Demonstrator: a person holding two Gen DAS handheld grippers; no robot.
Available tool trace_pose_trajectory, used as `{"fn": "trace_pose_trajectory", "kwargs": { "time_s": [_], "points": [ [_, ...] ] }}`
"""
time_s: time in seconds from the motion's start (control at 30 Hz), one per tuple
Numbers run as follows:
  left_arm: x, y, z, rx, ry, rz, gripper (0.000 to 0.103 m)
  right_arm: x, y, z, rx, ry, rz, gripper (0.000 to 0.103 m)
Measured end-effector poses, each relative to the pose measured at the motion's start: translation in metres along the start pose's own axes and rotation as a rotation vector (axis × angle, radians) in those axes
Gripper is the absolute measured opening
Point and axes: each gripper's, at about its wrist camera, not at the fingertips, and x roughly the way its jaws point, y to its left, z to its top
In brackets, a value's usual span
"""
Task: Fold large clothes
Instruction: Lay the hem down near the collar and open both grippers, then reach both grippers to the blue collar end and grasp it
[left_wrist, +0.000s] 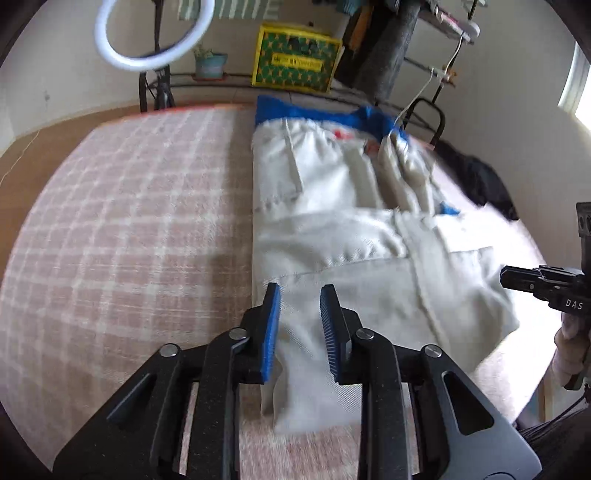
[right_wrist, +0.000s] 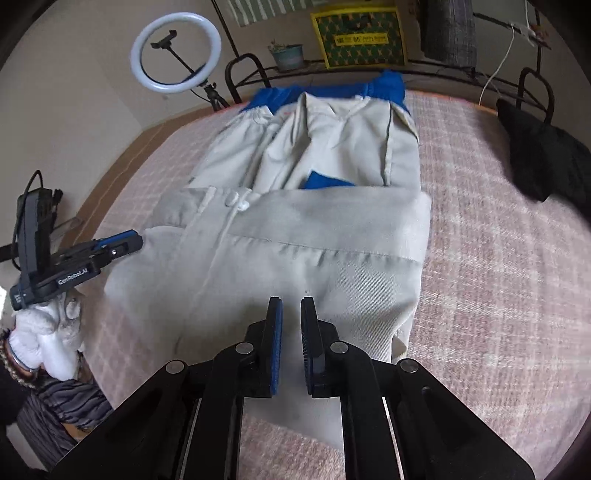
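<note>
Partly blurred, the jacket (left_wrist: 354, 251) hides its blue lining.

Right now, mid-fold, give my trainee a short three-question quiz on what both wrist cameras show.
1. True or false: the beige-and-blue cloth garment lies on a pink checked bed cover.
2. Which is held in the left gripper? A) the garment B) the black cloth bundle C) nothing
3. Fill in: the yellow-and-green patterned box stands beside a small potted ____.

Key: 1 true. 2 C; its blue-padded jaws stand apart above the garment, and the right gripper has a narrow gap, also empty. 3 plant.
</note>
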Motion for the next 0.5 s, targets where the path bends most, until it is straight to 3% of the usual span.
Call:
{"fn": "trace_pose_trajectory", "kwargs": {
  "time_s": [0.17, 0.4, 0.47, 0.5],
  "points": [
    [-0.067, 0.005, 0.014, -0.037, -0.115, -0.038, 0.024, -0.074, 0.015, -0.008, 0.027, -0.173, 0.019, 0.009],
    [-0.175, 0.002, 0.037, -0.051, -0.271, -0.082, 0.024, -0.171, 0.041, -0.021, 0.044, -0.331, 0.0, 0.009],
    [-0.201, -0.004, 0.041, -0.042, -0.313, -0.087, 0.025, -0.199, 0.048, -0.023, 0.032, -0.372, -0.008, 0.016],
    [-0.218, -0.008, 0.045, -0.034, -0.336, -0.091, 0.029, -0.212, 0.051, -0.025, 0.023, -0.395, -0.014, 0.025]
  ]
}}
